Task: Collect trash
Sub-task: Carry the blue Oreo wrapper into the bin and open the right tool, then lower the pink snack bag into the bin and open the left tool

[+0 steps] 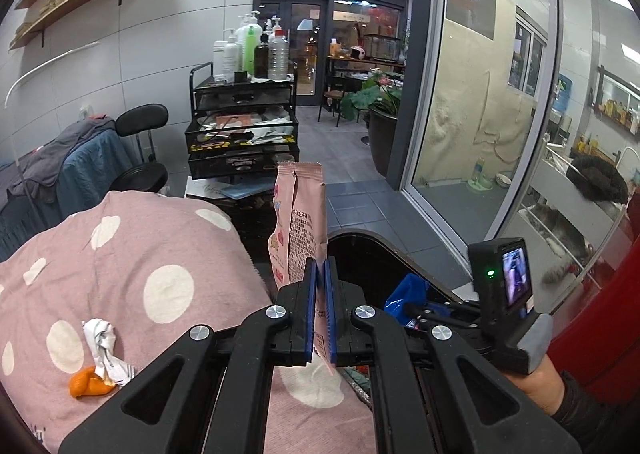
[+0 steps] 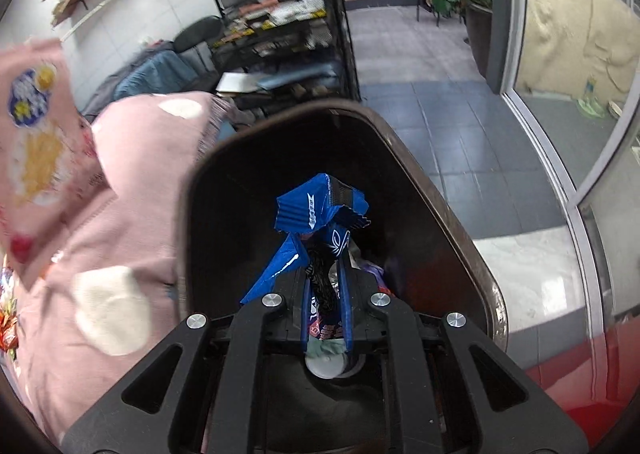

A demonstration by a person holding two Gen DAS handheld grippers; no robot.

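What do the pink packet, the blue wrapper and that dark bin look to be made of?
Pink packet: matte plastic film, likely; it stands creased, with a serrated top edge and printed text.
Blue wrapper: glossy plastic film, crumpled, with bright glints; the silvery patch lower down may be a foil lining.
Bin: probably hard plastic, dark brown, with a smooth, slightly shiny moulded rim.

— What are your grippers made of?
— Matt black plastic arms, shiny metal bolts, ribbed blue pads (image 1: 329, 294).
— And what you hold?
— Left, a pink wrapper (image 1: 301, 230), smooth foil-like film; right, a glossy blue wrapper (image 2: 316, 209), crinkled.
— Below?
— Soft pink dotted cloth (image 1: 132, 254); a smooth dark bin (image 2: 460, 221).
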